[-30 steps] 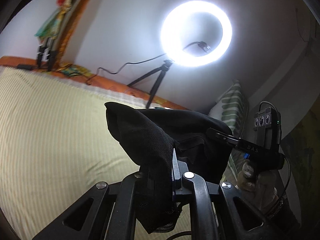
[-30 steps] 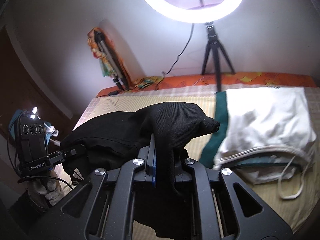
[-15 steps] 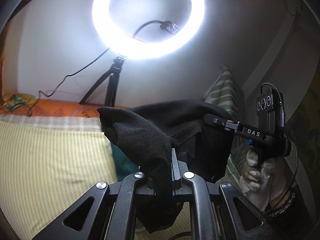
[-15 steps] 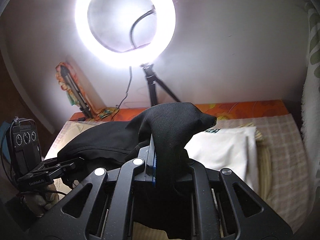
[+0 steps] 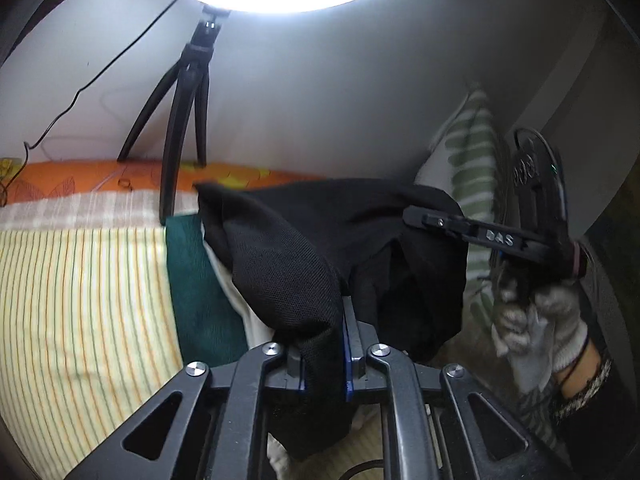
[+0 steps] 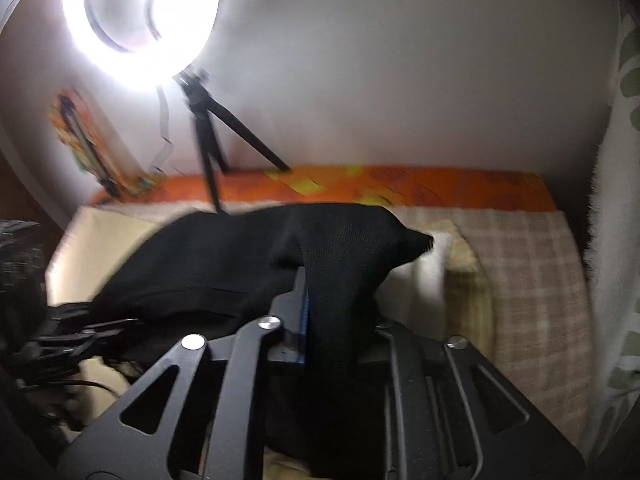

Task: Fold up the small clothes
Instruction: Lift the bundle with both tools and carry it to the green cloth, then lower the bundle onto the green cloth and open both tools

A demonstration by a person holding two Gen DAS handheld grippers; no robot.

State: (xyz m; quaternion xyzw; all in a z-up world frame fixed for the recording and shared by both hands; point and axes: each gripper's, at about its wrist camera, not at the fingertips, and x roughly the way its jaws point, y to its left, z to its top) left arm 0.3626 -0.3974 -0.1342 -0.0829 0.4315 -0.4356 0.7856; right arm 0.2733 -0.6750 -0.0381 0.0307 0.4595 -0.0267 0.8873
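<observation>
A black garment (image 5: 280,264) hangs in the air between both grippers, above the bed. My left gripper (image 5: 324,344) is shut on one corner of it; cloth drapes over the fingers and hides the tips. My right gripper (image 6: 320,320) is shut on the other corner of the black garment (image 6: 344,240). In the left wrist view the right gripper (image 5: 424,216) shows at the right, held by a gloved hand (image 5: 540,324). In the right wrist view the left gripper (image 6: 80,332) shows blurred at the lower left.
A folded white and dark green garment (image 5: 200,292) lies on the striped bedsheet (image 5: 80,300) under the black one. A ring light on a tripod (image 5: 188,92) stands at the bed's far edge by the wall. A leaf-print pillow (image 5: 468,160) leans at the right.
Both grippers have swung to the right with the black garment stretched between them, and have come lower toward the folded white and green garment. Both stay shut.
</observation>
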